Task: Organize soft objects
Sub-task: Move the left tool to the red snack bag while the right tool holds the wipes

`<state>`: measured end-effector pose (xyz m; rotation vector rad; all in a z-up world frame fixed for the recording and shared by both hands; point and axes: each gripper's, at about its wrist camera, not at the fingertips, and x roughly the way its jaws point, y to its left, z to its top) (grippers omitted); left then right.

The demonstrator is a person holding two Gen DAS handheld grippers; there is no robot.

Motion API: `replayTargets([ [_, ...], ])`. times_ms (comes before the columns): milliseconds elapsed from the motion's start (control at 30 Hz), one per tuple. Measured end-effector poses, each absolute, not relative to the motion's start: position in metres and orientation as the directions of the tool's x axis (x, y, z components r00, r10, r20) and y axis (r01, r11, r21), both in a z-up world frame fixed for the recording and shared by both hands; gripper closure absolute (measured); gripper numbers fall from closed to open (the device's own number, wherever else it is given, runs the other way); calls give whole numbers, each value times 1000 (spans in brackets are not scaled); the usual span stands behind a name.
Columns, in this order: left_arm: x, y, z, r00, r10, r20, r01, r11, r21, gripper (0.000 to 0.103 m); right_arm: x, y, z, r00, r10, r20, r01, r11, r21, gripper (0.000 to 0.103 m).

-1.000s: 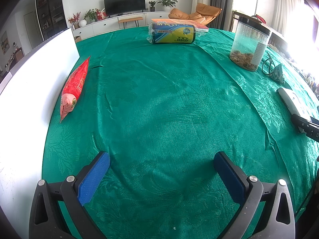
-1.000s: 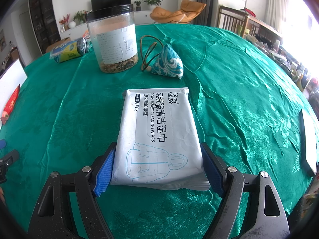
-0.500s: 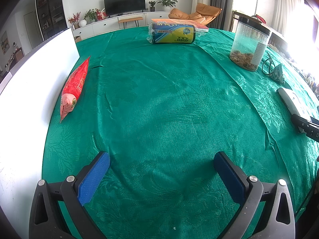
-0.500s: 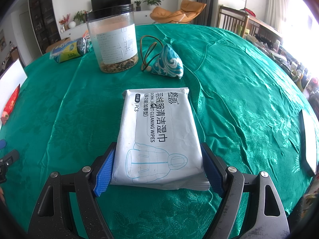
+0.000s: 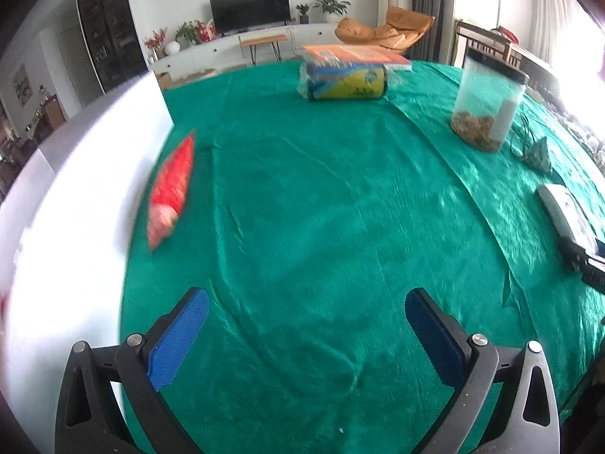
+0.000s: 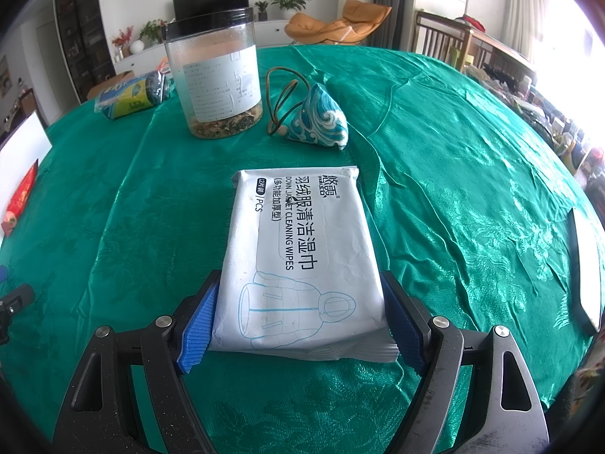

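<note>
My right gripper (image 6: 300,321) is shut on a white pack of cleaning wipes (image 6: 298,249), its blue pads against both long sides; the pack lies flat on the green tablecloth (image 6: 453,189). The pack also shows in the left wrist view (image 5: 567,215) at the far right. My left gripper (image 5: 306,325) is open and empty above bare cloth. A red snack bag (image 5: 172,189) lies to its front left beside a white board (image 5: 68,227). A blue patterned pouch (image 6: 319,119) with a cord and a yellow-blue wrapped roll (image 5: 346,81) lie farther back.
A clear plastic jar (image 6: 213,75) with a black lid stands behind the wipes, left of the pouch. An orange book (image 5: 357,53) lies behind the roll. A white flat object (image 6: 586,268) lies at the right table edge. Chairs and a TV stand beyond.
The left wrist view has shifted and is blurred: the left gripper has moved, so the red bag and white board sit further right in view. The right gripper and wipes have not moved.
</note>
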<state>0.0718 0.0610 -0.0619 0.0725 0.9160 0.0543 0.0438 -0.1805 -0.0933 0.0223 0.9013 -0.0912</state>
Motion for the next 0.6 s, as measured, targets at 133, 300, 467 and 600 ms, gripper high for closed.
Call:
replayTargets([
  [133, 121, 78, -43, 582, 211, -785, -81, 976, 203, 0, 43, -180, -93, 617, -70, -784, 89, 996, -19, 21],
  [300, 161, 99, -49, 570, 331, -752, -168, 943, 288, 0, 44, -180, -94, 617, -70, -784, 89, 996, -19, 21],
  [467, 178, 102, -71, 518, 399, -756, -162, 914, 371, 0, 44, -180, -94, 617, -70, -784, 89, 996, -19, 21],
  [600, 179, 106, -73, 527, 411, -744, -176, 909, 377, 0, 44, -180, -93, 617, -70, -784, 89, 996, -19, 21],
])
